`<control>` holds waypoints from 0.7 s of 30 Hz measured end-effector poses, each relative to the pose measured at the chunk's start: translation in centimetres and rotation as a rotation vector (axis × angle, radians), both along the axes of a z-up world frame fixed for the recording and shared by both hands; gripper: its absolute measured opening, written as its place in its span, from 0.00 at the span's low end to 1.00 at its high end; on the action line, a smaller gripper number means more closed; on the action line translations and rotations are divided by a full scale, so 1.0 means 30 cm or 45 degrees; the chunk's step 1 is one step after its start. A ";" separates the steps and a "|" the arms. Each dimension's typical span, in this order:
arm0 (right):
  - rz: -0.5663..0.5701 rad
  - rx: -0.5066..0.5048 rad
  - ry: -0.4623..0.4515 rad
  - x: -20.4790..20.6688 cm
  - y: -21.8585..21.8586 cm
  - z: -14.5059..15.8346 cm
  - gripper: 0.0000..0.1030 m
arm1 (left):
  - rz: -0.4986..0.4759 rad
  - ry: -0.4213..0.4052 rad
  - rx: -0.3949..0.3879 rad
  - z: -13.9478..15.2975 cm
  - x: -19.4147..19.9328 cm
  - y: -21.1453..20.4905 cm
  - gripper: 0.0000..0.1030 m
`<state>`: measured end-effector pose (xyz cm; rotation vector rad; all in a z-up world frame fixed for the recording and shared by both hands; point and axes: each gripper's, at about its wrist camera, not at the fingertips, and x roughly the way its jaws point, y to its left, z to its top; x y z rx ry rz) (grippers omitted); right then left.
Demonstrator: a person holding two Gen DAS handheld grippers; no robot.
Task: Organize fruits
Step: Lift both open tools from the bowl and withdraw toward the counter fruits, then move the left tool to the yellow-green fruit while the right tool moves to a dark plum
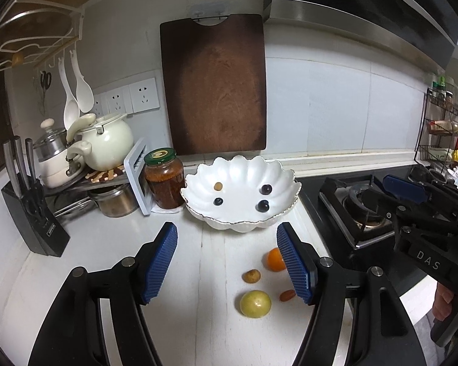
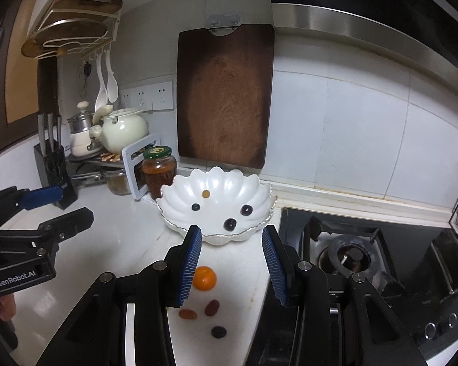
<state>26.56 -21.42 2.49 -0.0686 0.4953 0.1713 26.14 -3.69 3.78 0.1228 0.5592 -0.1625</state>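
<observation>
- Two grippers, both tilted down over the white counter (image 1: pixel 198 274), short of the scalloped bowl (image 1: pixel 285 170)
- left gripper (image 1: pixel 227 262): jaws apart, nothing between the pads; green fruit (image 1: pixel 255 303) and tan fruit (image 1: pixel 251 275) lie below
- right gripper (image 2: pixel 232 263): jaws apart, empty; orange (image 2: pixel 205 278) beside its left pad
- bowl holds three dark grapes (image 1: pixel 266 189) and one tan fruit
- loose on the counter: two reddish fruits (image 2: pixel 212 307), one dark grape (image 2: pixel 218 331)

A white counter (image 1: pixel 198 274) carries a scalloped bowl (image 1: pixel 241 225) near its back edge, a jar (image 1: pixel 165 180) just left of it. A knife block (image 1: pixel 33 213) stands toward the left edge. Nearer the front lie an orange (image 1: pixel 273 259), a yellow-green fruit (image 1: pixel 255 303), a small tan fruit (image 1: pixel 251 276) and a reddish one (image 1: pixel 287 295), close to the stove-side edge.
</observation>
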 end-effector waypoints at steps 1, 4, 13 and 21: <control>-0.001 -0.010 -0.003 -0.008 0.001 -0.006 0.42 | 0.002 0.001 0.004 -0.004 -0.003 -0.002 0.67; 0.009 -0.004 0.013 -0.023 -0.005 -0.023 0.42 | -0.009 0.012 0.009 -0.021 -0.015 -0.006 0.67; 0.010 0.000 0.073 -0.065 -0.006 -0.093 0.42 | -0.008 0.006 0.043 -0.078 -0.058 -0.014 0.70; 0.007 0.000 0.160 -0.078 -0.008 -0.176 0.42 | -0.046 0.068 0.061 -0.159 -0.064 -0.028 0.70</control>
